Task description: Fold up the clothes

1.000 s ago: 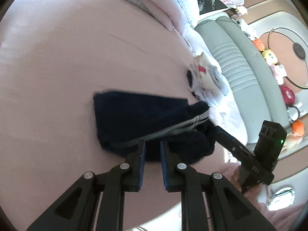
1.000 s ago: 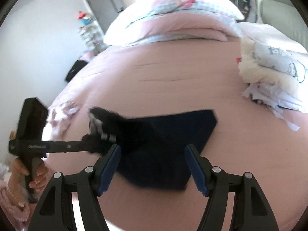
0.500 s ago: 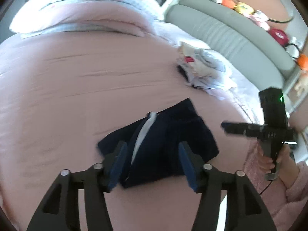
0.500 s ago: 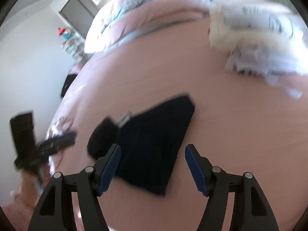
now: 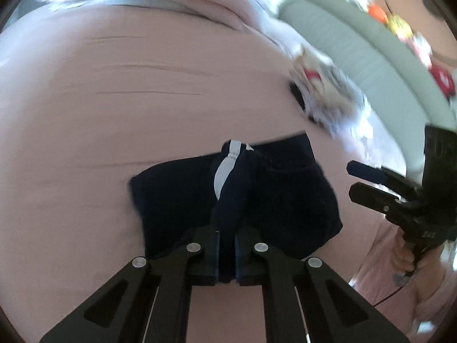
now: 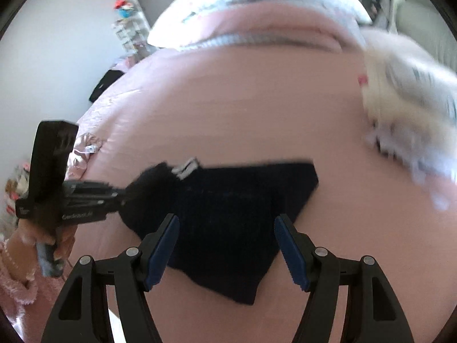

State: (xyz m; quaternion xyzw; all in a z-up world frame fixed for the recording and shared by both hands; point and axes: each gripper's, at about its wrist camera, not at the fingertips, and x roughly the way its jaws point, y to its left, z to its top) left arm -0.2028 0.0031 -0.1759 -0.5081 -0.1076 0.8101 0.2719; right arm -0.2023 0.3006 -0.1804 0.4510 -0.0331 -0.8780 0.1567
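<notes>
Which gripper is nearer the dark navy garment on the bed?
Left. The left gripper is shut on a fold of the navy garment; the right gripper hovers open above it, not touching.

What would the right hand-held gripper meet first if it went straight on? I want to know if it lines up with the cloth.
Most likely the dark navy garment on the pink bed; the open right hand-held gripper frames it.

Pale lettering runs along the side of the black hand-held left gripper (image 6: pixel 121 193) in the right wrist view, but blur leaves it unreadable. Nothing else in either view carries legible text, labels or numbers.
</notes>
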